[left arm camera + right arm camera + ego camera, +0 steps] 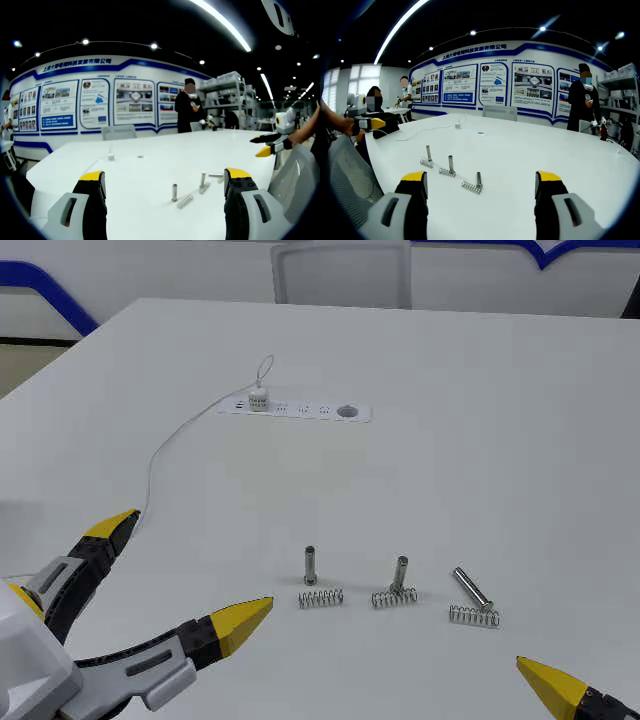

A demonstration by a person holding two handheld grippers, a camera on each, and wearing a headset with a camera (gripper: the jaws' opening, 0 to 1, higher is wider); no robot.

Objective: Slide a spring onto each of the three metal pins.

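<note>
Three metal pins sit in a row on the white table point(480, 420): left pin point(310, 565), middle pin point(400, 573), right pin point(471, 587). The first two stand upright; the right one looks laid down. A spring lies in front of each: left spring point(320, 598), middle spring point(394, 597), right spring point(474, 616). My left gripper point(190, 568) hovers open and empty at the lower left, well short of the left pin. One yellow fingertip point(545, 680) of my right gripper pokes in at the lower right. In its own view the right gripper point(481, 176) is open, with the pins ahead.
A white power strip point(295, 410) with a plugged-in adapter point(258, 398) and a thin cable point(170, 445) lies farther back on the table. A chair point(340, 275) stands at the far edge. People point(583, 95) stand in the room beyond.
</note>
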